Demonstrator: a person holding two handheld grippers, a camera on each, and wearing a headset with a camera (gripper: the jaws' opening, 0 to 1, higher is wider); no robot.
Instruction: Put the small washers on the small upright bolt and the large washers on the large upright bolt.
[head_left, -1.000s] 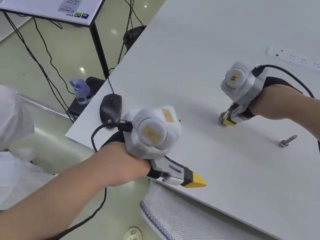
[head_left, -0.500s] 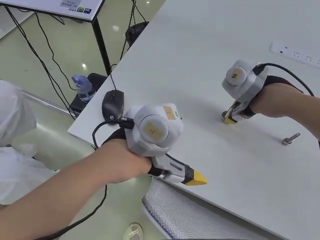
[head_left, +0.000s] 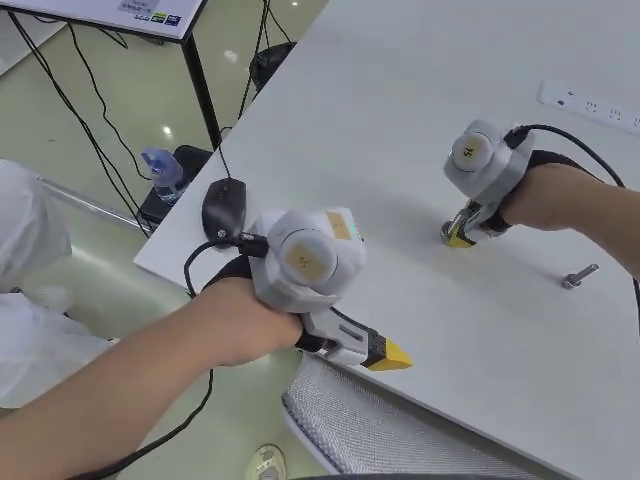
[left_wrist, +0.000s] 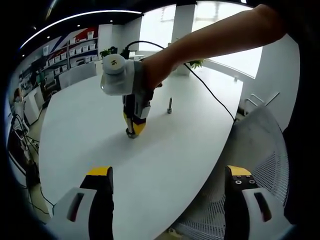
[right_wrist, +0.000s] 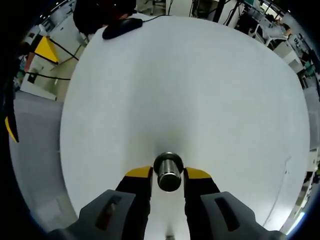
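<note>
White table (head_left: 400, 120) takes most of my head view. A grey mesh chair (head_left: 370, 430) sits just beside its near edge, bottom of the view.

My left gripper (head_left: 395, 355) hangs at that near edge, roughly above where the table meets the chair. Its yellow-tipped claw is spread wide apart with nothing between the tips; the left gripper view confirms this, showing bare tabletop and chair mesh between them.

My right gripper (head_left: 458, 238) is further in on the table and points steeply down at the surface. Its claw is clamped on the large bolt (right_wrist: 168, 172), pinched between the two yellow tips, round metal end facing that gripper's camera. In the left gripper view the bolt end is right at the tabletop. I can't tell if it actually touches.

A black mouse (head_left: 224, 208) lies at the table's left edge, cable trailing off. A white power strip (head_left: 590, 108) lies at the far right of the table.

A plastic bottle (head_left: 162, 172) stands on the floor, left of the table.

The small bolt (head_left: 578, 276) is on the table to the right of my right gripper, apart from it. It stands upright on its head in the left gripper view.
</note>
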